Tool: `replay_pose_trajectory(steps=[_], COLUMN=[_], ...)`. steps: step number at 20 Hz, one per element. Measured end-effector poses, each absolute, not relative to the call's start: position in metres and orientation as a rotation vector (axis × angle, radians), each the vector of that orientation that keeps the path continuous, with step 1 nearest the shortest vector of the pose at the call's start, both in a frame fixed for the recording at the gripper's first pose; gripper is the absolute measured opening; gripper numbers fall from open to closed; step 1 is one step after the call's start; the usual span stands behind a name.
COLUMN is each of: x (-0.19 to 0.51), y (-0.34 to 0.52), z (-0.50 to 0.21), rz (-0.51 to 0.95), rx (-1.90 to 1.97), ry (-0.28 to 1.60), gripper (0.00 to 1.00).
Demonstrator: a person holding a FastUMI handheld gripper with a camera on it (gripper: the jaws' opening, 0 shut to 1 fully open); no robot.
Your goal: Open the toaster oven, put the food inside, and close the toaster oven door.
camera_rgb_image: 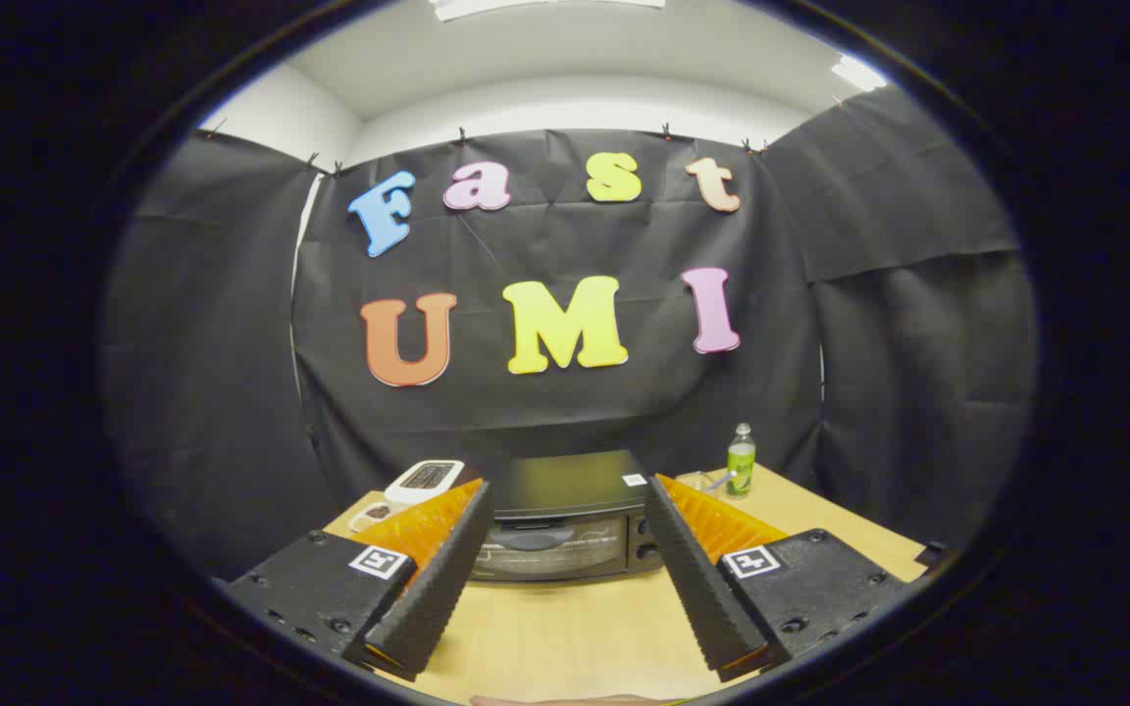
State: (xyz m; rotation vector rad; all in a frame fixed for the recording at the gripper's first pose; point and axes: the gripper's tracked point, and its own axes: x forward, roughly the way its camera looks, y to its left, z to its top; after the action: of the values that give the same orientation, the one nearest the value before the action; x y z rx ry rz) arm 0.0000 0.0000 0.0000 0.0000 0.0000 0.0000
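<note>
The gripper [565, 500] rides on two blocky black carriages, each studded with dark screws and marked on top with a square black-and-white tag. From each carriage a long finger [433, 583] with a ribbed, saw-toothed inner face reaches forward, backed by a ridged wedge-shaped brace. The two fingers stand wide apart, nothing between them.

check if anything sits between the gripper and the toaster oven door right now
Nothing visible does. The gripper is open, its fingers spread to either side of the toaster oven, whose door is shut. Only bare table lies between them. The white appliance and green bottle stand off to the sides.
</note>
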Motion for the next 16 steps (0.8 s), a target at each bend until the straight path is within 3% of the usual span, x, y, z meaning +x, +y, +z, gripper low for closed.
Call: replay_pose_trajectory(steps=[16], x=[0.008], y=[0.013], z=[-0.013], rz=[0.021], rx=[-0.071], ry=[-0.008], gripper=[1.0])
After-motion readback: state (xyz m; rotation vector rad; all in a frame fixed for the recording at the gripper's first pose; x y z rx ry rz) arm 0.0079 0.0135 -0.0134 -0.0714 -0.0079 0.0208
